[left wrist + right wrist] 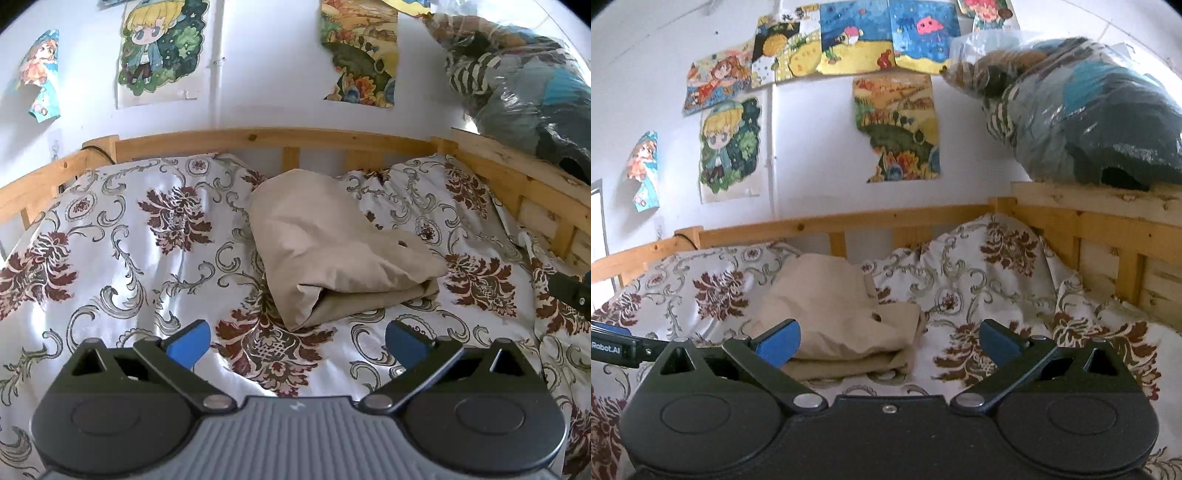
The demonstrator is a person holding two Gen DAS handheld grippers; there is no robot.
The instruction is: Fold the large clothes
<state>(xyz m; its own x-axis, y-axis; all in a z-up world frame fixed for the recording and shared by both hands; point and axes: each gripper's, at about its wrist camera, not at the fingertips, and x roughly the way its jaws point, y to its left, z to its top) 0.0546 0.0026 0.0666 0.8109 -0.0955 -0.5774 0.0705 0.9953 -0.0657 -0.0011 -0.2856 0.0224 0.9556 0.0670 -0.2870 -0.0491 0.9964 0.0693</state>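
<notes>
The bed [110, 236], covered by a floral-patterned duvet and enclosed by a wooden rail [258, 134], filled most of both wrist views. On a wooden ledge at the right sat a clear plastic bag of clothes [524, 85]. Drawings [857, 40] were fixed to the white wall behind the rail.

The beige garment [332, 251] lay near the middle of the duvet, toward the rail. It was gathered into a compact bundle of stacked layers, with layered edges visible at its near end. The bundle was uneven: its top surface bulged, and its near left corner splayed out. One small dark hole or eyelet showed on the upper layer.

The left gripper [297, 341] hovered just short of the bundle with its jaws spread wide and nothing between them. The right gripper [888, 341] was held to the bundle's right, also spread wide and empty. Neither touched the fabric.

Judged from this arrangement, the folding was largely complete. Remaining work appeared limited to flattening the bulge and squaring the edges, or setting the bundle aside.
</notes>
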